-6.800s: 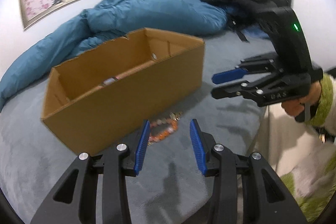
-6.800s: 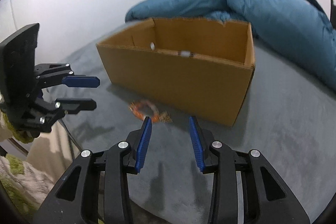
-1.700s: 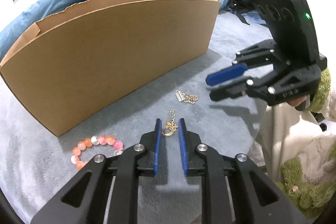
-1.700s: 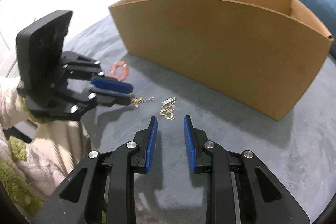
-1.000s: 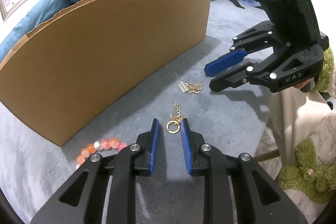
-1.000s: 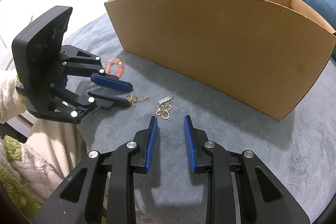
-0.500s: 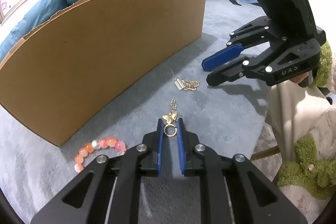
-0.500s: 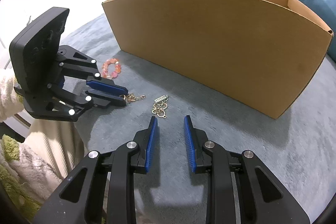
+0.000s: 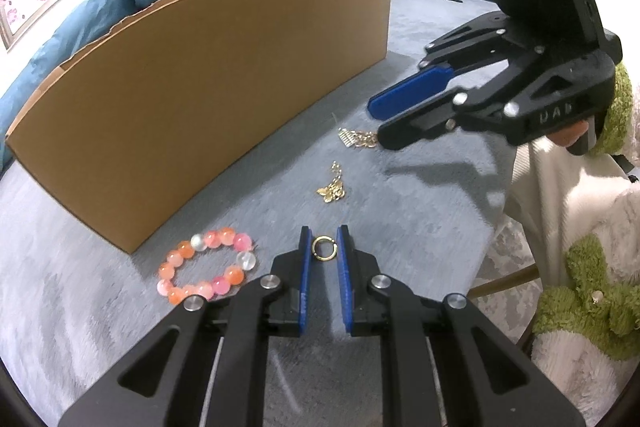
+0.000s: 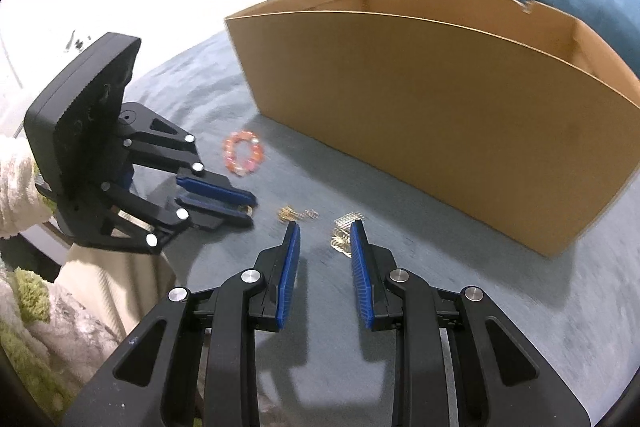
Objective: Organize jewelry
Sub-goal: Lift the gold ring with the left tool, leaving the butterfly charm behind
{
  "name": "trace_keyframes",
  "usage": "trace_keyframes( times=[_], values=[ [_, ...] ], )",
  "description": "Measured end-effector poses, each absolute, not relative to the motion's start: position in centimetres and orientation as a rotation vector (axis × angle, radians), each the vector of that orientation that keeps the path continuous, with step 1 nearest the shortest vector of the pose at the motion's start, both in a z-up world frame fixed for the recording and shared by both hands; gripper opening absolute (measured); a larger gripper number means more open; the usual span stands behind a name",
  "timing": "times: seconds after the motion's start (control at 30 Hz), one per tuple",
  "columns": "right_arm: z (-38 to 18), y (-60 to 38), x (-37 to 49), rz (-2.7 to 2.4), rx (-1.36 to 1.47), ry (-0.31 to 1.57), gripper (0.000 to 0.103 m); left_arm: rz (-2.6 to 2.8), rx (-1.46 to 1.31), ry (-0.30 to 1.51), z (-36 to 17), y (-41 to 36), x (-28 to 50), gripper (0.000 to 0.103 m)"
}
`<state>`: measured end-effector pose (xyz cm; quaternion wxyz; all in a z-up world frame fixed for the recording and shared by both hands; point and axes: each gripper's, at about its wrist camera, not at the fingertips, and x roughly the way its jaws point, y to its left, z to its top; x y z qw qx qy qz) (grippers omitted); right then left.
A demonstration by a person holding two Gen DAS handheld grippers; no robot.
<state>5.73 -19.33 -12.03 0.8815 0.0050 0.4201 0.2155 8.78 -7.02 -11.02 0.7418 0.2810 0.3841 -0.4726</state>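
My left gripper (image 9: 324, 247) pinches a small gold ring (image 9: 322, 248); right gripper (image 10: 325, 231) spread apart over gold chain earring (image 10: 344, 233), near brown cardboard box (image 10: 440, 99).

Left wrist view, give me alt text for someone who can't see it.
The left gripper pinches a small gold ring just above a grey blanket. A pink and orange bead bracelet lies to its left before a cardboard box; ahead, the open right gripper nears a gold chain.

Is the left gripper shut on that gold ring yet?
Shut on it: the gold ring sits pinched between the left gripper pads, apart from the butterfly charm on the grey blanket.
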Motion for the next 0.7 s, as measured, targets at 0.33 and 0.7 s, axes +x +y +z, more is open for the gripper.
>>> trace_keyframes(
  times=[0.33,0.7],
  values=[
    [-13.6,-16.4,6.6,0.493,-0.049,0.915,0.025,-1.029,0.578,0.844,-11.2,-6.6,9.0,0.012],
    [-13.2,-17.6,8.4,0.426,0.008,0.942,0.013,-1.035,0.559,0.833,-11.2,-5.9,9.1,0.012]
  ],
)
